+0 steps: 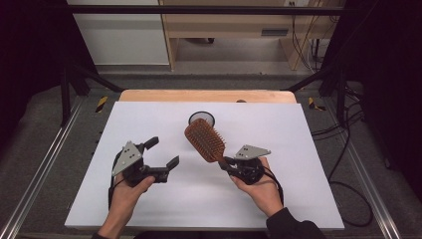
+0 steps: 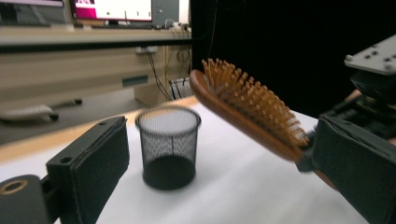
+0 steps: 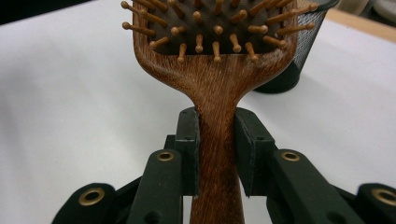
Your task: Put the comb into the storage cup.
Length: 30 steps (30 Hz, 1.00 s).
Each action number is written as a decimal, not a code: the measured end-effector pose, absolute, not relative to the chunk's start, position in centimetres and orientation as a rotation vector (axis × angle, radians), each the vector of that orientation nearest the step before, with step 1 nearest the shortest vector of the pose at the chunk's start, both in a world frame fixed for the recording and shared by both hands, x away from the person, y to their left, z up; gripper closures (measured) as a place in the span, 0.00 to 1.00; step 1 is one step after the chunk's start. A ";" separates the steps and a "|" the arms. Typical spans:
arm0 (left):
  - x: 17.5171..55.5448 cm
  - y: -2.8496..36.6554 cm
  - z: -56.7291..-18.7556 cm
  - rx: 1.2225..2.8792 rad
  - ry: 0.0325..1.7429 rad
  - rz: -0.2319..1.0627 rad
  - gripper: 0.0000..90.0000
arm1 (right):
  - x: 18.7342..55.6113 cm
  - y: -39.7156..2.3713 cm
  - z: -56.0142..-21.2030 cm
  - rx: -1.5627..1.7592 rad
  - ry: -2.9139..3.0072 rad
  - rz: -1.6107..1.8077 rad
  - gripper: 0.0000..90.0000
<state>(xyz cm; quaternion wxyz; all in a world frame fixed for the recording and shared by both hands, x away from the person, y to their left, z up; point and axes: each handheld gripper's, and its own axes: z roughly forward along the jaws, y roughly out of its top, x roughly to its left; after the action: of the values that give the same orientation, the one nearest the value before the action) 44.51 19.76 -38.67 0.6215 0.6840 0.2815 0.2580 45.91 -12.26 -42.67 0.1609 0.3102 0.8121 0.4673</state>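
Firmly clenched on the neck of a wooden hairbrush (image 3: 217, 84), the right hand-held gripper (image 1: 230, 163) holds it above the white worktop (image 1: 278, 134), bristle head raised toward a black mesh cup (image 1: 201, 118) at the far middle. The left hand-held gripper (image 1: 164, 153) stands released at the near left, its jaws wide apart with nothing between them.

The work looks to be dropping the brush into the cup. The cup appears light and could tip or slide under a sideways knock, so a straight-down entry over its open mouth would suit, perhaps with the free gripper bracing its wall. Which end should go in cannot be told; the broad paddle head looks a tight fit against the narrow rim.

The brush is reddish-brown grained wood, a rounded paddle narrowing to a slim handle, set with pale ball-tipped wooden pins in a dark cushion. The cup is a fine wire mesh cylinder, slightly tapered, with a solid dark base. The jaws carry flat black pads.
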 end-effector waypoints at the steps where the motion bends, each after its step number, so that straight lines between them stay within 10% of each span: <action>1: 44.8 19.4 -38.3 1.570 0.638 0.591 0.05 | 45.9 -12.3 -42.5 0.889 2.302 1.353 0.81; 30: 43.4 16.6 -39.7 1.437 0.747 0.386 0.04 | 44.6 -10.7 -42.4 0.826 2.233 1.481 0.81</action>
<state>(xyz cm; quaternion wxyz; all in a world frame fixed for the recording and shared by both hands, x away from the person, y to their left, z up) 43.41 16.65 -39.67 0.6730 0.6385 0.3317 0.1716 44.57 -10.69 -42.38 0.1679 0.2903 0.7851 0.5208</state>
